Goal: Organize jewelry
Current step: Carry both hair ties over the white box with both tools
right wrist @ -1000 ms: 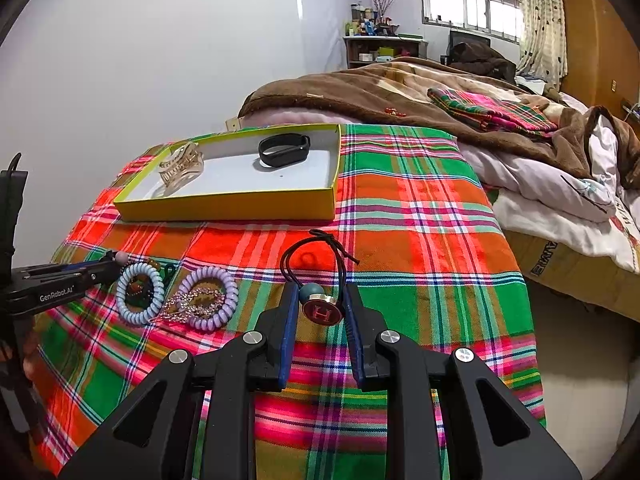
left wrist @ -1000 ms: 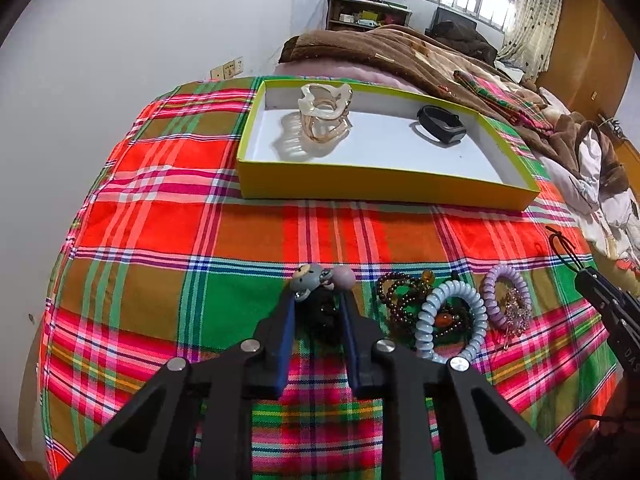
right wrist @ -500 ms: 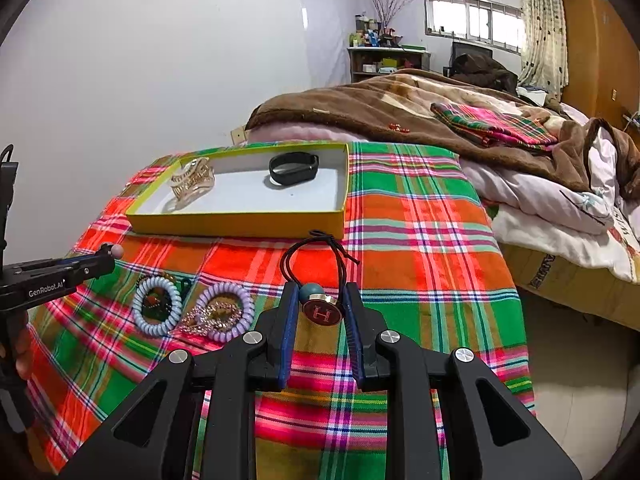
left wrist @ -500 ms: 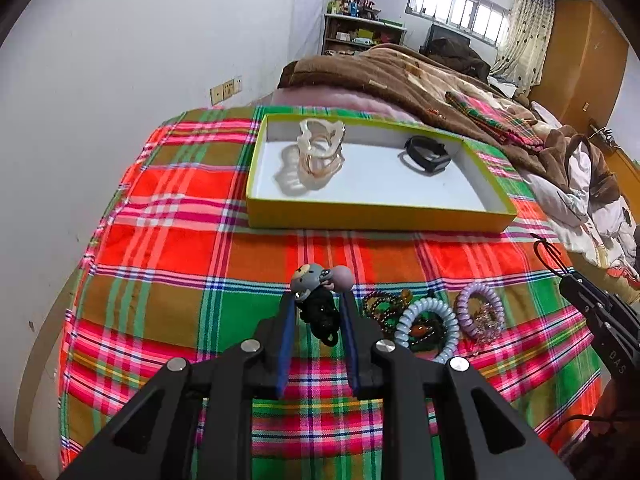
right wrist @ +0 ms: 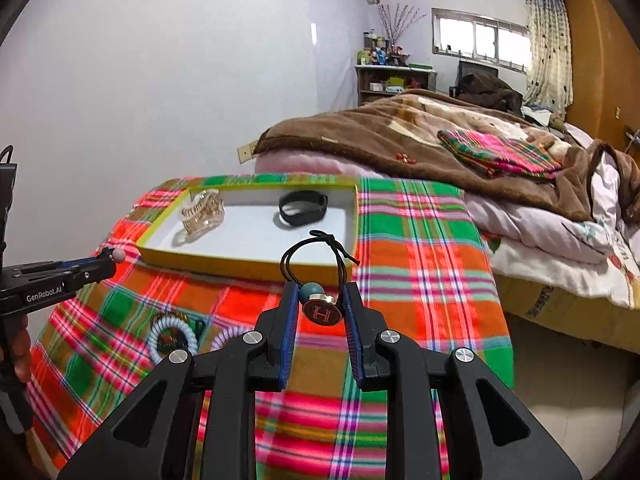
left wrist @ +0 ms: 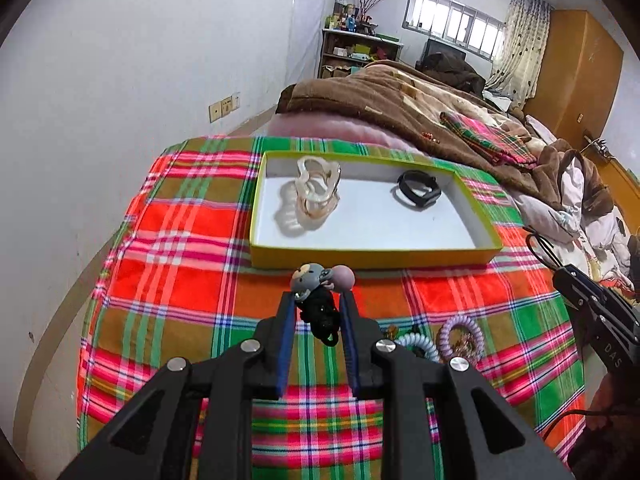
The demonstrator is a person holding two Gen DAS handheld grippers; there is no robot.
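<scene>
A: Nearest first. What is in the left gripper (left wrist: 317,312)?

B: A black hair tie with charms (left wrist: 320,300), a grey figure and a pink bead. The jaws are clamped on it, charms poking out past the tips, the black loop hanging between the blades, clear of the plaid cloth (left wrist: 180,280).

A: And the right gripper (right wrist: 320,308)?

B: Clamped on a black hair tie with a round button (right wrist: 322,312) marked H. It is pinched at the button, I'd say so the thin loop stands free above the tips rather than snagging.

A: What waits below?

B: A pale blue coil tie (right wrist: 170,334) and a purple coil tie (left wrist: 460,334) lie on the cloth, with beads between them that I can't make out.

A: Farther off?

B: The yellow box (left wrist: 372,258), open, holding a clear hair claw (left wrist: 316,196) and a black band (left wrist: 418,194) well apart. Plenty of white floor between them, likely where both ties go.
</scene>
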